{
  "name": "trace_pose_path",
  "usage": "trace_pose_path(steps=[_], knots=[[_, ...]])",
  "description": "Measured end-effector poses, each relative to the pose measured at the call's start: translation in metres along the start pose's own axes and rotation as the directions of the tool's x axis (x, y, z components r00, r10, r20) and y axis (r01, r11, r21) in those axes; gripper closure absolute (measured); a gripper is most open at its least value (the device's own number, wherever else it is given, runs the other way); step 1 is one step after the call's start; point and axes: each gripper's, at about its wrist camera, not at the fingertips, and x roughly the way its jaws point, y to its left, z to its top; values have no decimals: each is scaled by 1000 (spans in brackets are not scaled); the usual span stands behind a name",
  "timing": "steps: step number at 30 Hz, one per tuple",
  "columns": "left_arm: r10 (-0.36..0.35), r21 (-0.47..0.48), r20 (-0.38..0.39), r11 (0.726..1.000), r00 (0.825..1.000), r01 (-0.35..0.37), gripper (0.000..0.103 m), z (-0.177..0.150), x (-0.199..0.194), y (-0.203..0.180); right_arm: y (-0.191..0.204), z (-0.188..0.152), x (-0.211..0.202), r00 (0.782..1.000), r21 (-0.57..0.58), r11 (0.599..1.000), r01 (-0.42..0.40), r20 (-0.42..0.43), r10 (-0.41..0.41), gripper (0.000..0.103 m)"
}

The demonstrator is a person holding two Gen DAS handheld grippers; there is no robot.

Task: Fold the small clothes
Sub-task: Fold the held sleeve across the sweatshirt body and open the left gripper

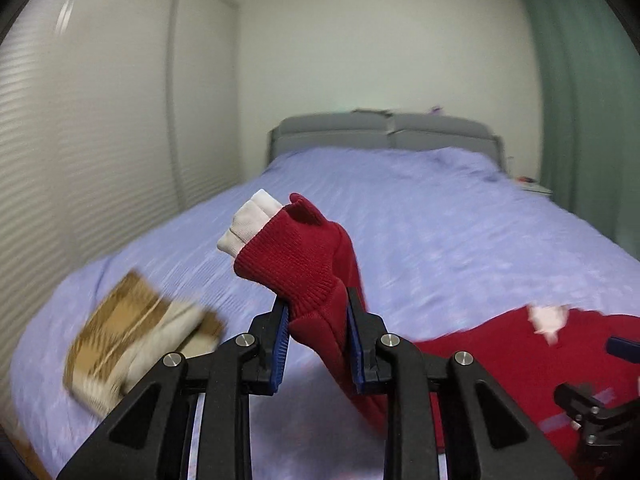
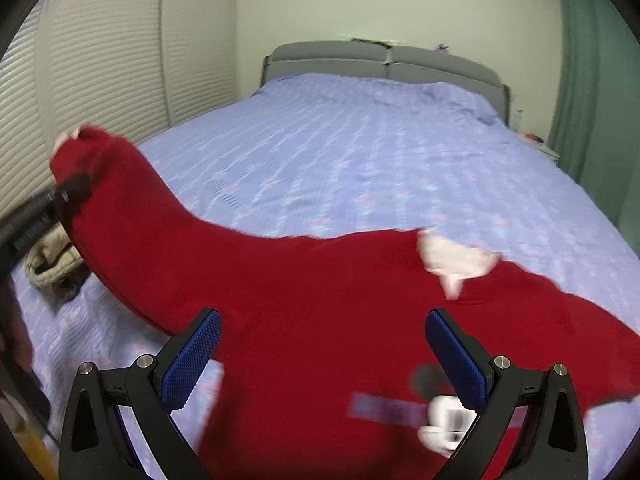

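The left claw [image 1: 316, 340] pinches the ribbed cuff end of the sleeve of the red knitted sweater [image 2: 320, 320] and holds it above the bed with the lilac cover [image 2: 360, 152]. The sweater's body lies on the bed. The right claw [image 2: 324, 356] stands wide above it. A brown-and-beige folded garment [image 1: 132, 340] lies at the left.
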Motion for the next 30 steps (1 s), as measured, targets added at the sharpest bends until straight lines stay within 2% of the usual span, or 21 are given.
trace_pose_path(steps=[5, 9, 14, 18, 22, 23, 26, 30], knots=[[-91, 82, 41, 993, 995, 87, 77, 26, -8, -64, -64, 2, -33, 993, 71, 992, 108, 46, -111, 1], [-171, 131, 0, 977, 985, 170, 77, 27, -7, -126, -111, -5, -53, 981, 122, 977, 177, 60, -185, 1], [-223, 181, -109, 954, 969, 240, 77, -3, 12, -197, -167, -24, -65, 961, 174, 948, 267, 33, -276, 1], [-233, 216, -242, 933, 942, 287, 77, -39, 34, -239, -194, -40, -67, 949, 199, 930, 308, -2, -314, 0], [-221, 274, -274, 915, 936, 296, 76, -61, 44, -269, -210, -53, -70, 936, 205, 915, 347, -22, -351, 1], [-206, 276, -274, 919, 939, 282, 70, -63, 44, -272, -213, -56, -72, 933, 207, 911, 356, -27, -358, 0], [-221, 248, -294, 922, 930, 298, 38, -67, 48, -278, -217, -61, -75, 930, 213, 906, 366, -36, -367, 1], [-312, 202, -317, 900, 896, 385, 36, -69, 45, -285, -223, -65, -81, 927, 231, 899, 371, -35, -374, 1]])
